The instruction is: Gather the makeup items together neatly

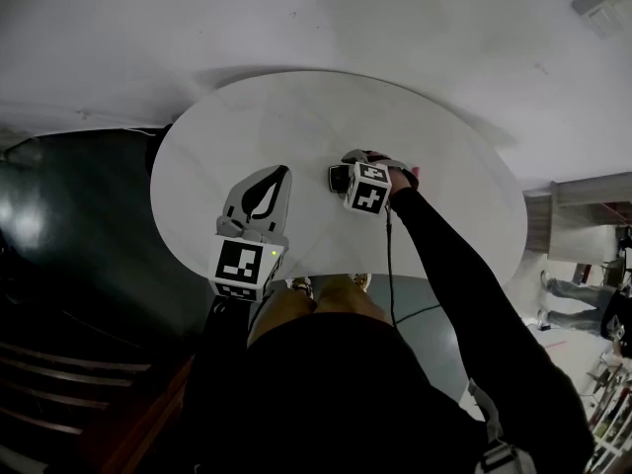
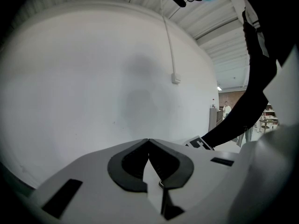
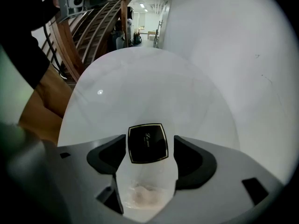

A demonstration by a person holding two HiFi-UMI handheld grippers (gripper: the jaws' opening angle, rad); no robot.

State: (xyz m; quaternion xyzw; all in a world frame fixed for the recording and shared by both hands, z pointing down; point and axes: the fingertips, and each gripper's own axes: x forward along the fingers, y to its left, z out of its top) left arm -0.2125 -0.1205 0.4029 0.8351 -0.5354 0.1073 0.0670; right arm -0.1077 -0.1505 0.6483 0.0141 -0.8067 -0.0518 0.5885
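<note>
A black square compact (image 3: 148,143) with a gold rim lies flat on the round white table (image 3: 140,87). My right gripper (image 3: 150,138) is open with its jaws on either side of the compact; the left pad is at its edge and a narrow gap shows on the right. In the head view the compact (image 1: 338,178) shows as a dark patch just left of the right gripper's marker cube (image 1: 367,188), near the table's middle. My left gripper (image 1: 283,170) is shut and empty over the table (image 1: 326,117) to the left. Its tips (image 2: 148,140) meet, facing a white wall.
The table's near edge (image 1: 326,275) runs just in front of the person's knees (image 1: 316,299). A dark floor (image 1: 69,225) and steps lie to the left. A wooden stair railing (image 3: 100,27) stands beyond the table's far side. A cable (image 1: 391,265) hangs from the right gripper.
</note>
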